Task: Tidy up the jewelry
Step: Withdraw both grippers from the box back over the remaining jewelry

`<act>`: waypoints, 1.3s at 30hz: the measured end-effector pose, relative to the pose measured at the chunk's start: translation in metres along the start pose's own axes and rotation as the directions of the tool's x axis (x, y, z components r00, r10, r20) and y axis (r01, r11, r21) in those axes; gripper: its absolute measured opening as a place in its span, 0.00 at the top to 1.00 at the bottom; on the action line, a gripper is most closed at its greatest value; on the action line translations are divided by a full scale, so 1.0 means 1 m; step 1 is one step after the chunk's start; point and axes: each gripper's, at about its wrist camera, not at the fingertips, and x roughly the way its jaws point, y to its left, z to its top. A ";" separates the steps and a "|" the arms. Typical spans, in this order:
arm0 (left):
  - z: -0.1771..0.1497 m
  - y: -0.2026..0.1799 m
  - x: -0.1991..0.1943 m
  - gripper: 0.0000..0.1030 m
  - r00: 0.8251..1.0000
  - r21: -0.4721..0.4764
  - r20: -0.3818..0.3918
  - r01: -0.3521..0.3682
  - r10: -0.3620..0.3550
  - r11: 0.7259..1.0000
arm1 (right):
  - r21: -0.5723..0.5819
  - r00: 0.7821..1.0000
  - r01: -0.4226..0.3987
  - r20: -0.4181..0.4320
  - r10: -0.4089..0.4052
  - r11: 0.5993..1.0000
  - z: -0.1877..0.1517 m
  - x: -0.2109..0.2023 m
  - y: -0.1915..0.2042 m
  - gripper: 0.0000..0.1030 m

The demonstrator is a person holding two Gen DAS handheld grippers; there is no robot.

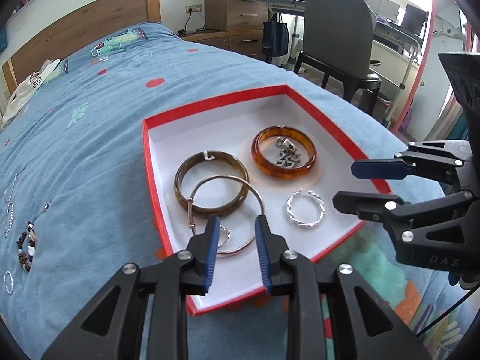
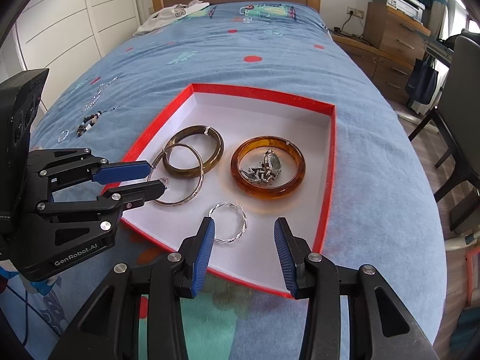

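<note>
1. So, red box (image 2: 328, 162), white inside, sits on the blue bedspread (image 2: 270, 60) near the foot edge of the bed.
2. Amber bangle (image 2: 241, 180), glossy and translucent, lies toward the box's right wall, with a silver link watch (image 2: 267, 168) heaped inside it.
3. Olive-brown bangle (image 2: 216, 150) lies left of it, a thin gold wire bangle (image 2: 195, 192) overlapping it.
4. Twisted silver hoop (image 2: 237, 228) lies near the box's front edge.
5. Left gripper (image 1: 235, 231) spread over the wire bangle and a small silver ring (image 1: 225, 235), nothing pinched.
6. Right gripper (image 2: 244, 234) spread, empty, just above the hoop.
7. Beaded bracelet (image 2: 87, 126) and silver chain (image 2: 99, 94) on the bedspread, left of the box.
</note>
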 end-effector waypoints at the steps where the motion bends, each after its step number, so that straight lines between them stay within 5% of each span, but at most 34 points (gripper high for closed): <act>1: 0.001 -0.001 -0.004 0.77 1.000 0.000 0.002 0.002 -0.002 1.000 | 0.001 1.000 0.002 0.003 -0.002 1.000 0.000 -0.002 0.000 0.60; 31: -0.032 -0.018 -0.080 0.75 0.999 0.006 -0.034 0.026 -0.026 1.000 | -0.014 1.000 0.009 0.024 -0.009 1.000 -0.015 -0.057 0.031 0.60; 39: -0.055 -0.010 -0.095 0.66 0.997 -0.010 -0.074 0.031 -0.031 0.999 | -0.028 1.000 -0.004 0.012 0.005 1.000 -0.018 -0.060 0.046 0.60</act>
